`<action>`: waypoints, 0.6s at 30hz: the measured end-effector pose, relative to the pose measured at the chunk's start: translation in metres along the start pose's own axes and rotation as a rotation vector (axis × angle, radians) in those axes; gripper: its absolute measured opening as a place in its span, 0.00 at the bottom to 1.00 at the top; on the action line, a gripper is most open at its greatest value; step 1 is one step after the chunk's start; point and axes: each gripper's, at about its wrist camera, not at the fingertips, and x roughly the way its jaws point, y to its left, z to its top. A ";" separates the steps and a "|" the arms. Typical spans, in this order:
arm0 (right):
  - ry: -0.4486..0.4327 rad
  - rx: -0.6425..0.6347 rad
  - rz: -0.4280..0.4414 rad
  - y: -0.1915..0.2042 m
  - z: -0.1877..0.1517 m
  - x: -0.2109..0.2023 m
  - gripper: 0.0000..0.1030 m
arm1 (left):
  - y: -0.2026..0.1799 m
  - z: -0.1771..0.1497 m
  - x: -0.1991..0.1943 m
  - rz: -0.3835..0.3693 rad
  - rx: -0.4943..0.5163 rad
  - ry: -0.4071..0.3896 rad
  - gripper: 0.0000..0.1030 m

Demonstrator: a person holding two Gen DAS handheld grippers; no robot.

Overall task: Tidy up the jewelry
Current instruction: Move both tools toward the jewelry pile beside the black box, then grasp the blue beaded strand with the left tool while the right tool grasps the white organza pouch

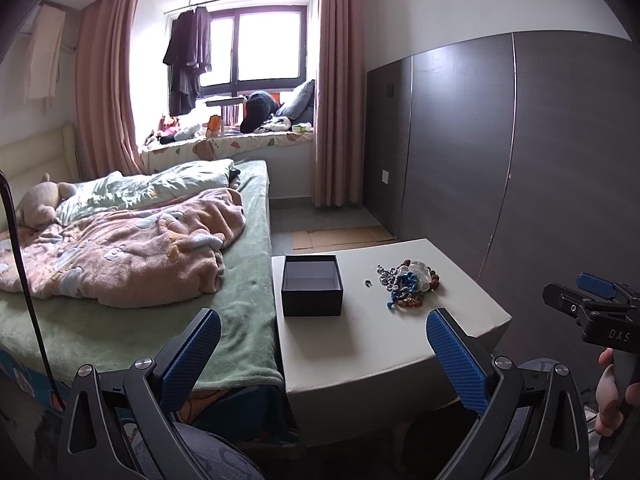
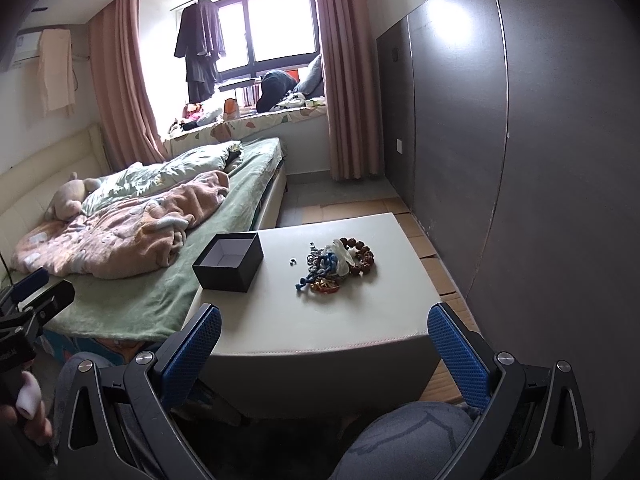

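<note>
Left wrist view: the left tongs hang with fingers spread wide and empty, short of the white counter. On it sit an open black box beside the bed, a small ring, and a jewelry pile (beads, blue cord, something white). The right tongs show at the edge, a hand gripping the handle.

Right wrist view: the right tongs are spread apart too, holding nothing. The box stands left of the ring and the pile, all well apart from the fingers.

Rumpled bed, pink curtains
</note>
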 end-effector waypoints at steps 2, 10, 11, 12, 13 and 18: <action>0.000 0.007 0.004 0.000 0.001 0.000 1.00 | -0.002 0.002 0.000 0.000 0.007 0.007 1.00; -0.028 0.017 0.005 0.001 0.006 -0.002 1.00 | -0.002 0.006 0.003 -0.003 0.022 0.010 1.00; -0.025 0.018 0.006 0.001 0.006 0.000 1.00 | -0.002 0.007 0.005 -0.004 0.020 0.012 1.00; -0.020 0.020 0.007 0.000 0.005 0.001 1.00 | -0.001 0.008 0.007 -0.006 0.018 0.018 1.00; -0.014 0.023 0.010 -0.001 0.005 0.003 1.00 | -0.001 0.008 0.010 -0.010 0.017 0.024 1.00; 0.017 0.070 0.033 -0.017 0.007 0.015 1.00 | -0.005 0.011 0.031 -0.036 0.014 0.047 1.00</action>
